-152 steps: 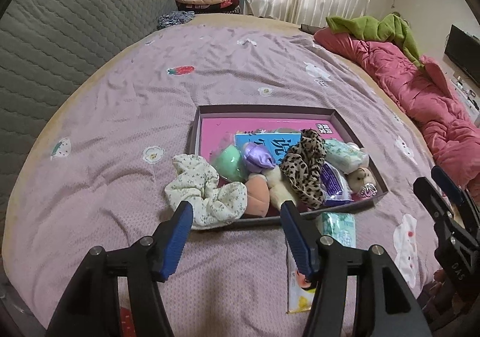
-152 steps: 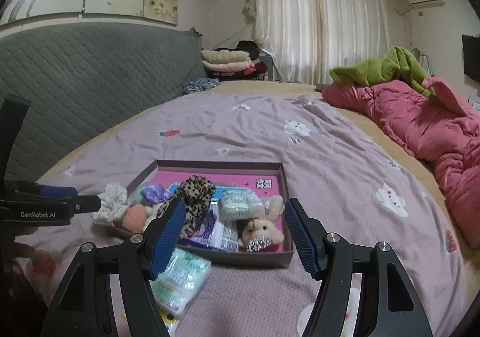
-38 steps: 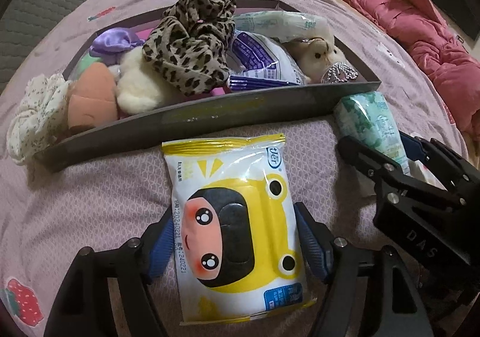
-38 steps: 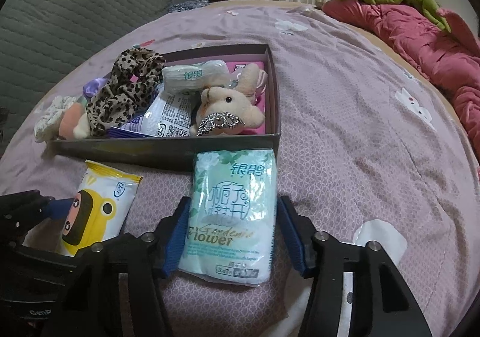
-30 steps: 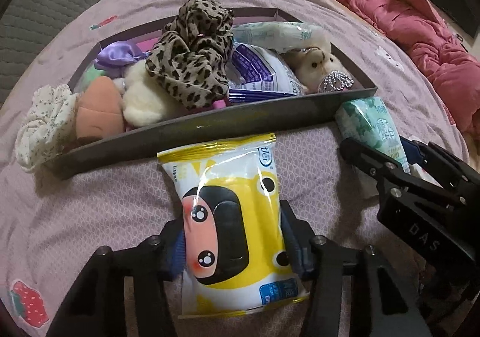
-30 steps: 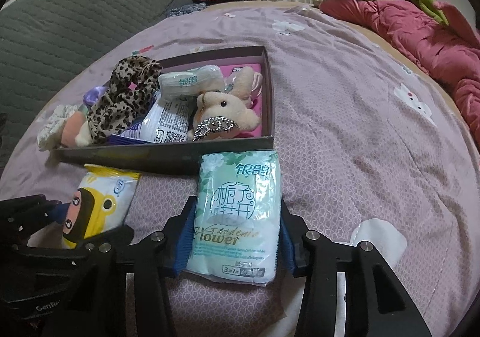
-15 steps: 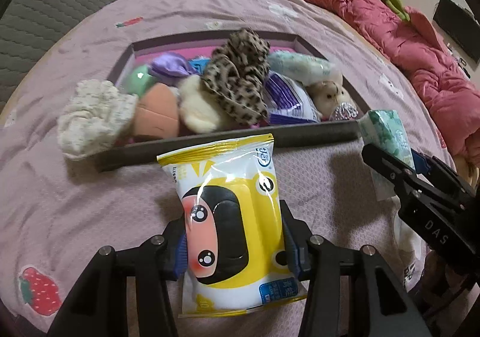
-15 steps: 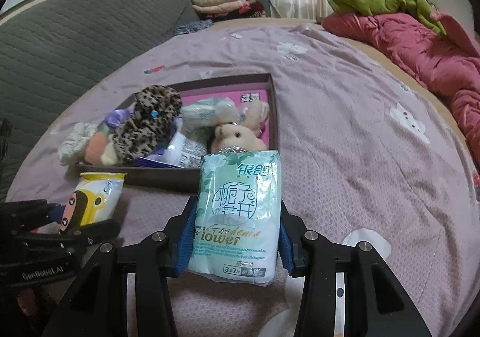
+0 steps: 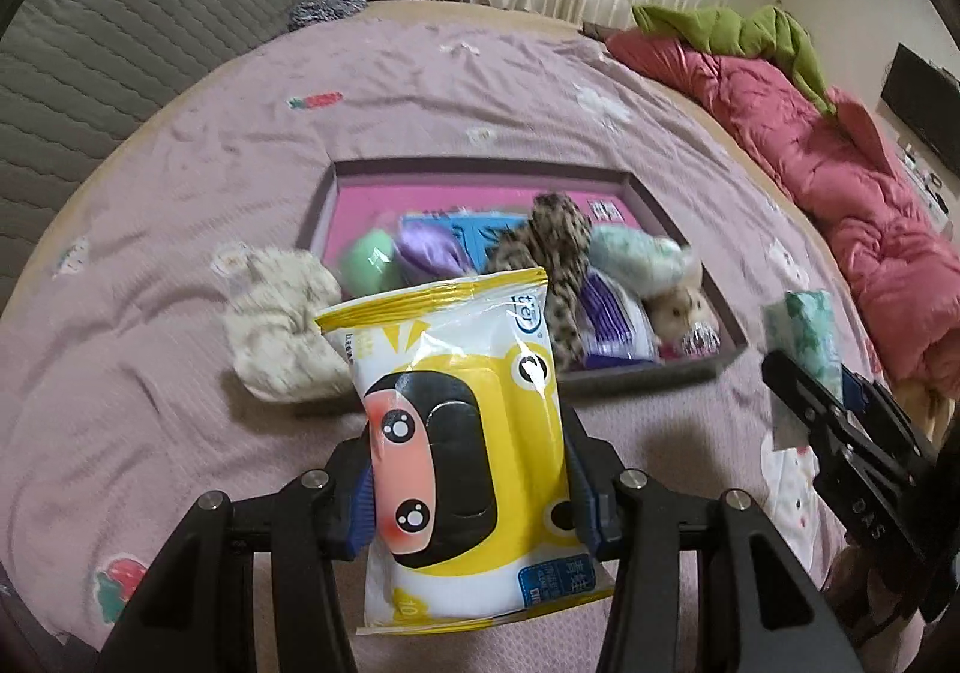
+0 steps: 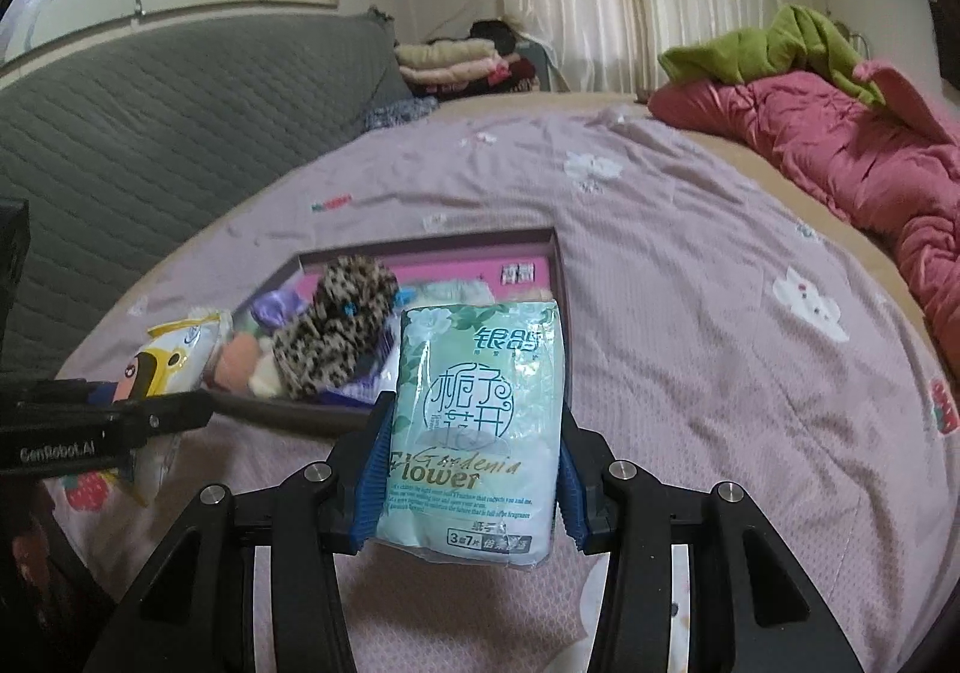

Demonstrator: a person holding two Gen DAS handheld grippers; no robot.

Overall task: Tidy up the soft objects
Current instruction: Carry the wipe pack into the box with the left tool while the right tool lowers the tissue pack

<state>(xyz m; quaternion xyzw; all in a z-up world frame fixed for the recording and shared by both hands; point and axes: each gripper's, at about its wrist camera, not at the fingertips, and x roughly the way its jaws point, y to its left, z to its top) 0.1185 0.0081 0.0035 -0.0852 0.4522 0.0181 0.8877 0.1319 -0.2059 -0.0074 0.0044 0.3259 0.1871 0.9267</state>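
My left gripper (image 9: 474,493) is shut on a yellow cartoon wet-wipe pack (image 9: 468,445) and holds it in the air in front of the dark tray (image 9: 480,168). My right gripper (image 10: 471,469) is shut on a green tissue pack (image 10: 480,421), also lifted in front of the tray (image 10: 420,244). The tray holds a leopard scrunchie (image 9: 558,247), a purple scrunchie (image 9: 429,253), a green ball (image 9: 366,265), tissue packs and a small plush (image 9: 678,307). A white floral scrunchie (image 9: 282,325) hangs over the tray's left edge. Each gripper shows in the other's view: the right one (image 9: 840,403), the left one (image 10: 108,421).
The tray lies on a purple bedspread (image 9: 180,145). A pink quilt (image 9: 840,163) with a green garment (image 9: 738,31) lies on the right. A grey padded headboard (image 10: 150,121) is on the left, folded clothes (image 10: 456,61) at the back.
Both grippers closed on their packs, the wet-wipe pack and the tissue pack, and lifted them off the bedspread. They now sit higher and farther back from the tray.
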